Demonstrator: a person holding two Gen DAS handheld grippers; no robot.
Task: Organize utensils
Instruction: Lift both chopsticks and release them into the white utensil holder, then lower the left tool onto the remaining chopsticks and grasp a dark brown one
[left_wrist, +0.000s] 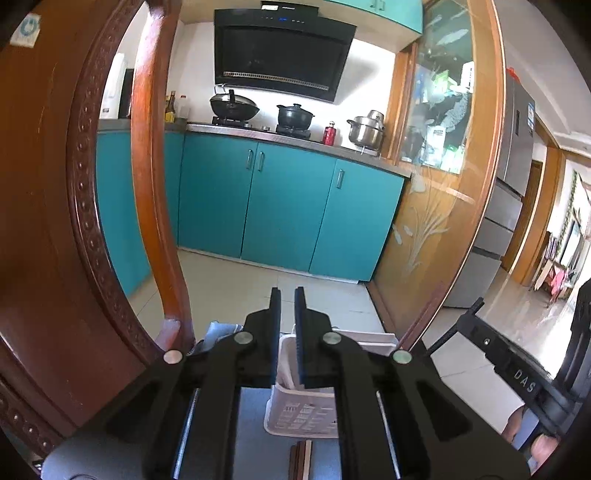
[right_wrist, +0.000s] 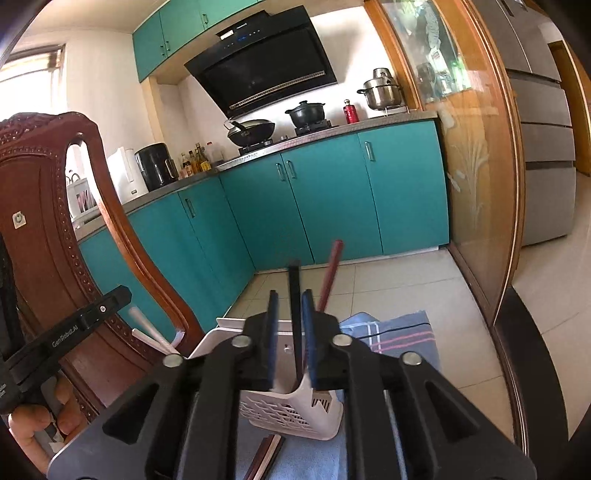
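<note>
A white slotted utensil basket (right_wrist: 295, 410) stands on a blue cloth, straight below both grippers; it also shows in the left wrist view (left_wrist: 303, 410). A black chopstick (right_wrist: 294, 295) and a dark red one (right_wrist: 330, 273) stand upright in it. My right gripper (right_wrist: 290, 306) hovers over the basket with the black chopstick between its narrowly parted fingers. Whether they pinch it is unclear. My left gripper (left_wrist: 287, 299) is slightly parted and empty above the basket. Dark wooden chopsticks (right_wrist: 266, 458) lie on the cloth in front of the basket, also seen in the left wrist view (left_wrist: 301, 458).
A carved wooden chair back (left_wrist: 55, 221) stands close on the left, also in the right wrist view (right_wrist: 48, 221). A blue checked cloth (right_wrist: 399, 332) lies behind the basket. White straws (right_wrist: 155, 336) show at left. Teal kitchen cabinets (left_wrist: 288, 199) and a glass door (right_wrist: 476, 166) stand beyond.
</note>
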